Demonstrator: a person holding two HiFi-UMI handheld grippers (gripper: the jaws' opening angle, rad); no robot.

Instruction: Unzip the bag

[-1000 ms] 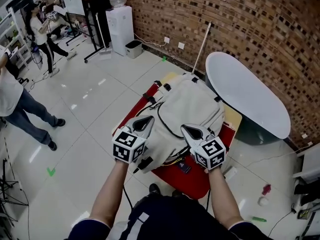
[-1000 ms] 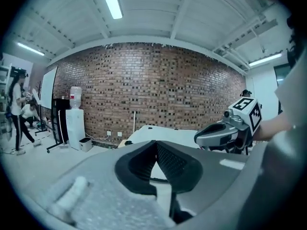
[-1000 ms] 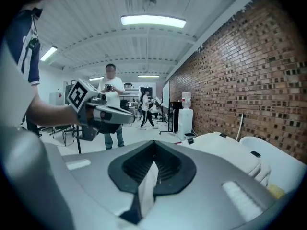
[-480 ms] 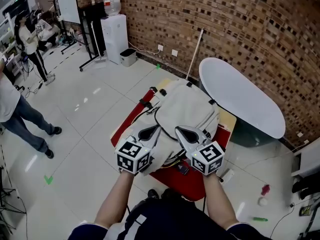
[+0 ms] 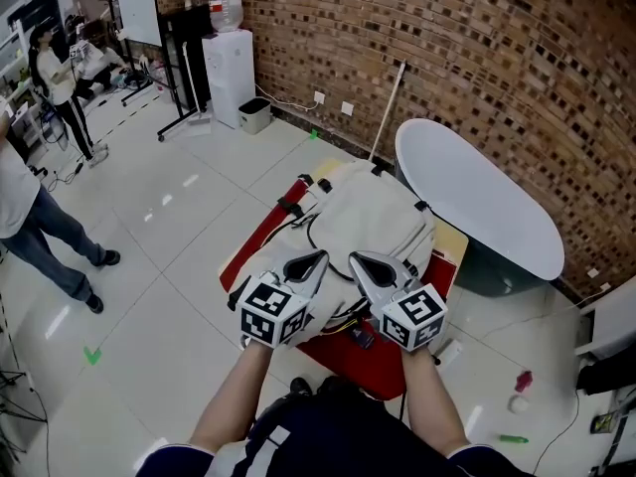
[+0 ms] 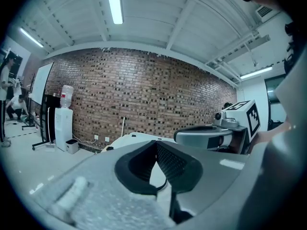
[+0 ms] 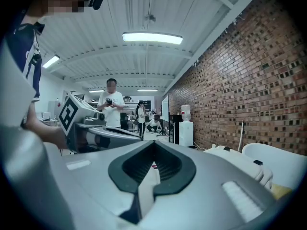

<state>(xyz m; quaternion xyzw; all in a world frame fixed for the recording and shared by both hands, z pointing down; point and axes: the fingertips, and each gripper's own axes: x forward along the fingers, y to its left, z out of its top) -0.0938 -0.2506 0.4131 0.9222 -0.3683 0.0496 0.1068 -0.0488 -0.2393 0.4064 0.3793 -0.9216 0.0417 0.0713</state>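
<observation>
Head view gives us the whole beige bag (image 5: pixel 383 207) flat on the red tabletop (image 5: pixel 383 366), left claw (image 5: pixel 316 259) and right claw (image 5: pixel 358 259) side by side over its near end, forearms (image 5: pixel 227 400) stretched out roughly level. Can't tell from up here if it's zipped. Left gripper view: claw pinched closed, empty, bag mostly hidden behind it. Right gripper view: closed and empty too, part of the bag peeking out on the right.
</observation>
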